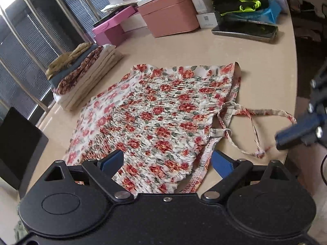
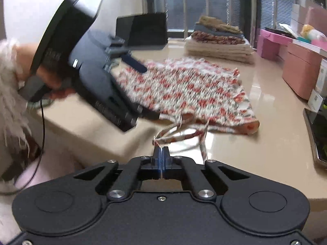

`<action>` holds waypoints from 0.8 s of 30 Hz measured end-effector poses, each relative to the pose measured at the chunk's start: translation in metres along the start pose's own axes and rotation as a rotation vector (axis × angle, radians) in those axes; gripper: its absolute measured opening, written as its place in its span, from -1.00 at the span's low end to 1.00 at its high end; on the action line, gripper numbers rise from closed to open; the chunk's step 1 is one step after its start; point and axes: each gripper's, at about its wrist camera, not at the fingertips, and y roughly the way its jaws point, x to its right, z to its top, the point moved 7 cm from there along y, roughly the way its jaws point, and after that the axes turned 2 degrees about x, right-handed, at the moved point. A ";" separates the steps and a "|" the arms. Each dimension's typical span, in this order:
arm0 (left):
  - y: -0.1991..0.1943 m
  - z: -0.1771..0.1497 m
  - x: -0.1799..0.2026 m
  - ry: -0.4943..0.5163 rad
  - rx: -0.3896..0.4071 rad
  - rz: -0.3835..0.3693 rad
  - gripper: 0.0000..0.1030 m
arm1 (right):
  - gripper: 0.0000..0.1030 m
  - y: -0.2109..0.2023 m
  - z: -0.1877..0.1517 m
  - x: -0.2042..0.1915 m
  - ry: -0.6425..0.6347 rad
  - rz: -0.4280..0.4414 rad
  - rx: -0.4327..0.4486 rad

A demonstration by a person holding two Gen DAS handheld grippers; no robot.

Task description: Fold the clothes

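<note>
Black grippers [image 2: 161,153], blue-padded jaws (silver screws), fluffy pale sleeve [image 2: 10,94]

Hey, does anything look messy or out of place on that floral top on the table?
Yes: the floral top lies flat, but its thin straps trail loose in tangled loops off one edge onto the table.

- Floral top [image 1: 163,110]: thin printed cloth, its middle panel shirred into fine ridges, with overlocked stitching along the raw edge.
- Straps [image 1: 255,122]: narrow bands of the same printed cloth.
- Table [image 1: 255,61]: smooth beige surface with a glossy sheen that reflected the window light.
- Left gripper [image 1: 167,163]: matt black plastic body, bright metal screw heads, blue fingers of smooth plastic.
- Right gripper [image 2: 162,151]: same matt black plastic and metal fasteners.
- Folded clothes stack [image 1: 85,77]: soft cloth layers.
- Phone [image 1: 245,29]: glossy dark screen.
- Sleeve [image 2: 10,81]: shaggy, fluffy fabric.
</note>
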 end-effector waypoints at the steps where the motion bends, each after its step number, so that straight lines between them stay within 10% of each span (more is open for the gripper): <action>1: 0.000 0.001 0.000 0.005 0.000 0.000 0.74 | -1.00 -0.001 0.004 0.002 0.015 0.000 0.018; 12: 0.014 0.008 0.003 0.091 -0.020 0.001 0.50 | -1.00 -0.018 0.049 0.027 0.150 -0.011 0.201; 19: 0.020 0.013 0.009 0.092 -0.013 -0.024 -0.25 | -1.00 -0.024 0.076 0.033 0.180 0.032 0.281; 24: 0.020 0.014 0.017 0.122 0.002 -0.035 -0.43 | -1.00 -0.030 0.086 0.037 0.205 0.052 0.319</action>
